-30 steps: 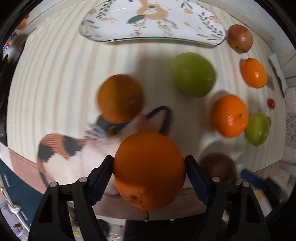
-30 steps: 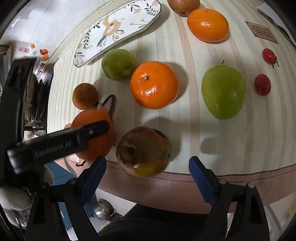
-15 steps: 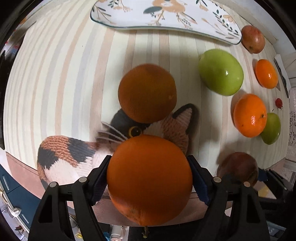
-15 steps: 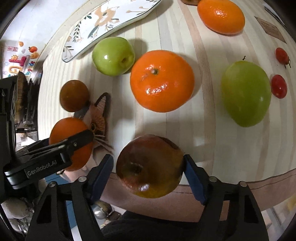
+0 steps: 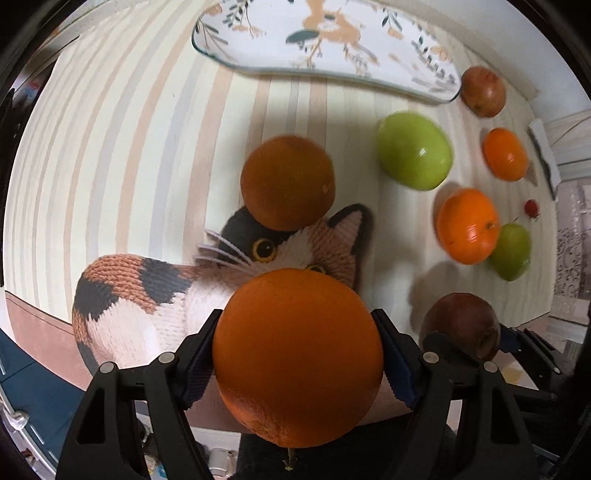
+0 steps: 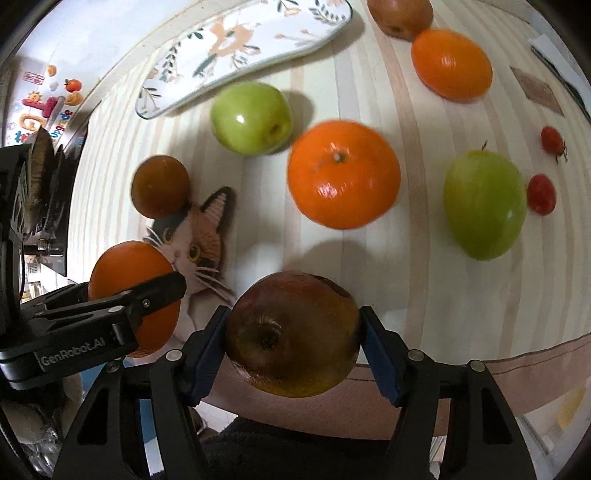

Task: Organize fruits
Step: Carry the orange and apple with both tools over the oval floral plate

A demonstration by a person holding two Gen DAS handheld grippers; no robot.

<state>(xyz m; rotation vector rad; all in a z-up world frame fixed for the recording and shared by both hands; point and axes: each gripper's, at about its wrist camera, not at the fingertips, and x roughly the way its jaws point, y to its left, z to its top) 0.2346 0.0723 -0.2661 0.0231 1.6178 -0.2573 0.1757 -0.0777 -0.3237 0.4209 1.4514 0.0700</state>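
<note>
My left gripper [image 5: 297,354] is clamped on a large orange [image 5: 297,356], both blue pads tight to its sides, held clear above the cat mat [image 5: 147,295] near the table's front edge. My right gripper [image 6: 293,339] has just been closing and now pinches a dark red-brown apple [image 6: 293,334] between its pads, stem dimple facing the cam, to the right of the cat mat. Ref. landmark: cat mat. A dull orange [image 5: 288,182] sits on the cat's head, touching the mat. Beyond the mat to the right: green apple [image 6: 251,117], then a bright mandarin [image 6: 343,173] w/ green stem nub. Further right a second green apple [image 6: 484,205], two small red tomatoes [image 6: 541,194] beside it. Floral plate [image 5: 332,40] lies at the far side past the mat (blurred, nothing on it that I can see). Another orange [image 6: 451,63] and a brownish apple [image 6: 400,16] sit by the plate's right end.
</note>
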